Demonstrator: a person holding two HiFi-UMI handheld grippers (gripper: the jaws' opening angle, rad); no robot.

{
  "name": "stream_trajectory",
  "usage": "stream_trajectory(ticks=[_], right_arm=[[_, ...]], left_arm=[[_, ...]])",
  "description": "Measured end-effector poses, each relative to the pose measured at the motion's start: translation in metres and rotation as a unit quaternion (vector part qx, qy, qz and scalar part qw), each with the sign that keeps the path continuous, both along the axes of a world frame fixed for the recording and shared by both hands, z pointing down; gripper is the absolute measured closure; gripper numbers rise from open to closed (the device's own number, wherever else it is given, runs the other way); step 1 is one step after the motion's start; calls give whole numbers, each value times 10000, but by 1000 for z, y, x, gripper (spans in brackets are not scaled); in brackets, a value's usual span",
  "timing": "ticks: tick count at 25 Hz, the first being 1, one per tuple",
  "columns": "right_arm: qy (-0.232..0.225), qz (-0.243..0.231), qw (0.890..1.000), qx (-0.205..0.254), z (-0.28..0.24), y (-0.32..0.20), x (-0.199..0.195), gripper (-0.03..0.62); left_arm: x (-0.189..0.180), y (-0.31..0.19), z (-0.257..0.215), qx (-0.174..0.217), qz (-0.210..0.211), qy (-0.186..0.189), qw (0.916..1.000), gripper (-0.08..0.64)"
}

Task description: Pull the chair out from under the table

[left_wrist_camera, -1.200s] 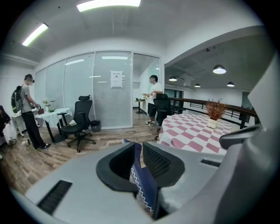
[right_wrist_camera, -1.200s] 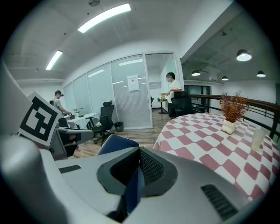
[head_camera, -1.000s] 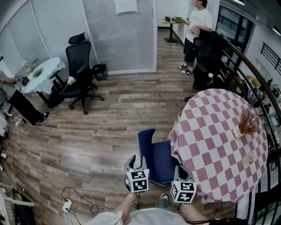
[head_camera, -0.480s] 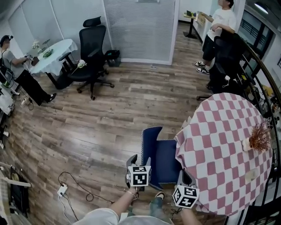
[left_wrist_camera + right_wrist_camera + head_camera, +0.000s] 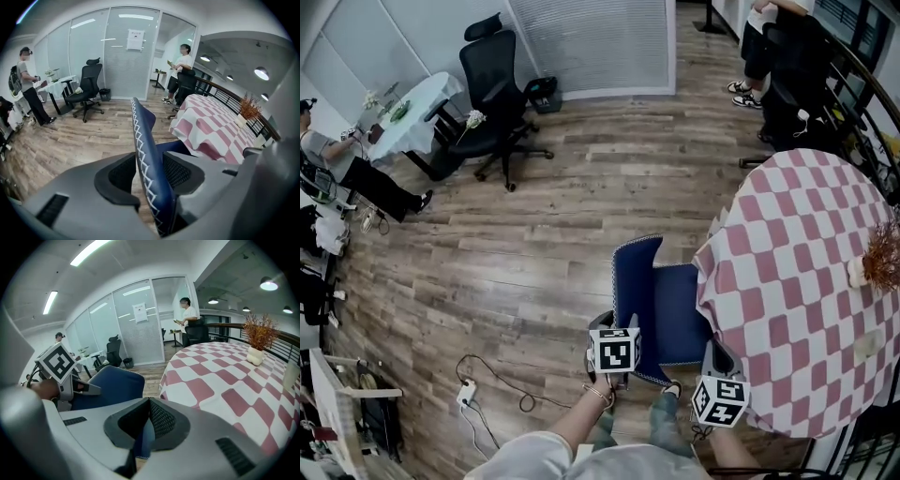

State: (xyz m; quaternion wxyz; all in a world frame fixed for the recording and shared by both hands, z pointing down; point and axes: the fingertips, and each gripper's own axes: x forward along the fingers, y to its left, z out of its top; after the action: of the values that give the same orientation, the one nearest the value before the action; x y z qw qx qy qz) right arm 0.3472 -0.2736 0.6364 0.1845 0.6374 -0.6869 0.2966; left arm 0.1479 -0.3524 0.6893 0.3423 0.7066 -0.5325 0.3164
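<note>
The blue chair (image 5: 670,300) stands with its seat tucked under the round table (image 5: 787,272) in a red-and-white check cloth. In the left gripper view its stitched backrest edge (image 5: 143,140) runs up between the jaws of my left gripper (image 5: 150,178); they have just been closing, and both pads now meet it. My left gripper (image 5: 614,326) sits at the backrest's near end. My right gripper (image 5: 712,364) hangs by the seat's near corner at the cloth's hem. Its pads (image 5: 150,401) meet at the tips, with a blue sliver showing below them.
A black office chair (image 5: 492,89) and a small white table (image 5: 408,117) stand far left, with a person (image 5: 356,173) beside them. Another person (image 5: 769,37) stands by the railing at the top right. A power strip (image 5: 467,394) with cable lies on the floor.
Both grippers have sunk toward the chair. The left one now straddles the backrest's near edge. The head view has tilted further down and shifted, so the chair sits more central.
</note>
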Motion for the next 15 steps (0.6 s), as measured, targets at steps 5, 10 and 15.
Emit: stream_trajectory(ticks=[5, 10, 15], right_arm=[[-30, 14, 10000, -13, 6, -1, 2, 574], [-56, 19, 10000, -26, 7, -2, 0, 574], [-62, 32, 10000, -3, 9, -2, -3, 574]], left_arm=[[0, 1, 6, -81, -11, -62, 9999, 393], [1, 1, 6, -116, 15, -80, 9999, 416], [0, 1, 9, -266, -67, 182, 9995, 453]])
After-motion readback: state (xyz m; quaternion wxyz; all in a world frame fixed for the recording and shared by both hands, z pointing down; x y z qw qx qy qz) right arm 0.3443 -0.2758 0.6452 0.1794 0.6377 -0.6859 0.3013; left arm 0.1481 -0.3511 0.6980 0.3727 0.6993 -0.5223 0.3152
